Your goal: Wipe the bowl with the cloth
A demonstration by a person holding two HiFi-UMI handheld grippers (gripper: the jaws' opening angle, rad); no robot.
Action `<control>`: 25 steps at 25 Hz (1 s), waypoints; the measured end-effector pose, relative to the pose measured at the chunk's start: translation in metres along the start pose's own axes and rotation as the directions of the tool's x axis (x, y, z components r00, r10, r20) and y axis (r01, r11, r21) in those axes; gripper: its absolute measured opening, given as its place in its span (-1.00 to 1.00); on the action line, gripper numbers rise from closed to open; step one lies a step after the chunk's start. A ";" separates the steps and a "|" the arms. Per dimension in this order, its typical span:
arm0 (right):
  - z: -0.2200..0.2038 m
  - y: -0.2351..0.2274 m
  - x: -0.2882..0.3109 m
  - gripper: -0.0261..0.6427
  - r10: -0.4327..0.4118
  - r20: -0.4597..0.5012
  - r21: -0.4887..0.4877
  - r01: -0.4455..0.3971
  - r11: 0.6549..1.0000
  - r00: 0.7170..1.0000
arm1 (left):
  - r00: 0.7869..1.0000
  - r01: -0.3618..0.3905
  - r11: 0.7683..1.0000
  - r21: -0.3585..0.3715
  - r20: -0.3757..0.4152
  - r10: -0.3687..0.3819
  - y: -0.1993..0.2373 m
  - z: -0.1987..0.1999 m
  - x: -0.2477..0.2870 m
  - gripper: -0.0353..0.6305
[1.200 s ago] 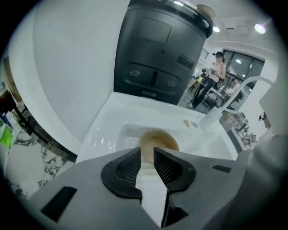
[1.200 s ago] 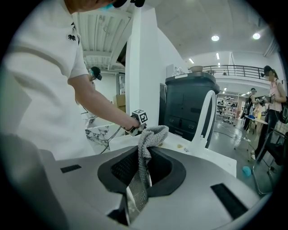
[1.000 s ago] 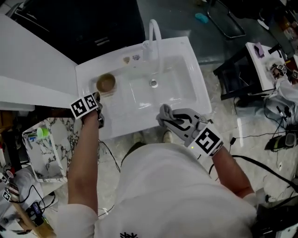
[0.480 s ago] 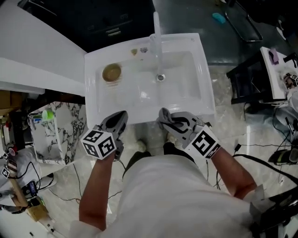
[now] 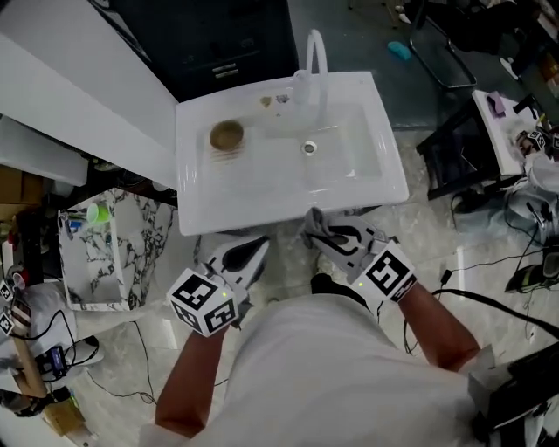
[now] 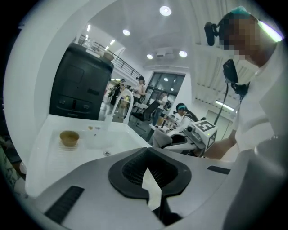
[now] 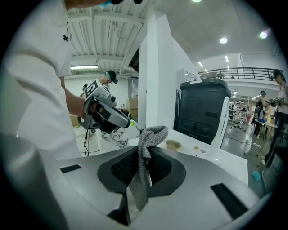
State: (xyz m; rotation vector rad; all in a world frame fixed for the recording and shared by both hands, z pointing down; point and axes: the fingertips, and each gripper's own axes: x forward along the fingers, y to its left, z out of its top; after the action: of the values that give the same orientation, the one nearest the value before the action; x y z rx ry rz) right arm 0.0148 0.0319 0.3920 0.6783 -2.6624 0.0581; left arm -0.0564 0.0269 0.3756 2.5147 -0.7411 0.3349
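Right gripper clamped on the cloth, left gripper shut and empty, both short of the sink and well apart from the bowl on its ribbed ledge; seemingly pre-wipe, next carrying cloth forward into bowl.

Ceiling spots light my two views brightly; both fisheye pictures bend and blacken at the rims, the white sink glares, its surroundings darker

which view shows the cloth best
The right gripper view: the grey cloth fills the middle, pinched between the right gripper's jaws, its weave plain. The head view shows only a small grey bit at that gripper's tip; the left gripper view, a distant lump.
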 end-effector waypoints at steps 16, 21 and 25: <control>0.044 0.168 0.038 -0.78 -0.054 0.026 -0.055 0.055 0.997 0.998 | 0.994 0.100 0.994 0.040 0.046 -0.102 -0.039 -0.069 -0.146 -0.86; 0.040 0.200 0.037 -0.78 -0.042 -0.020 -0.083 0.040 0.996 0.999 | 0.995 0.085 0.994 0.071 0.037 -0.088 -0.047 -0.085 -0.166 -0.86; 0.037 0.215 0.038 -0.78 -0.047 -0.015 -0.072 0.046 0.996 0.999 | 0.996 0.076 0.994 0.082 0.037 -0.079 -0.052 -0.096 -0.173 -0.86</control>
State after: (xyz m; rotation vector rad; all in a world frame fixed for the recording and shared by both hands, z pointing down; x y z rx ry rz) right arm -0.1299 0.1995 0.3843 0.7126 -2.6184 -0.0441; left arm -0.1782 0.1908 0.3747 2.6251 -0.6552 0.2934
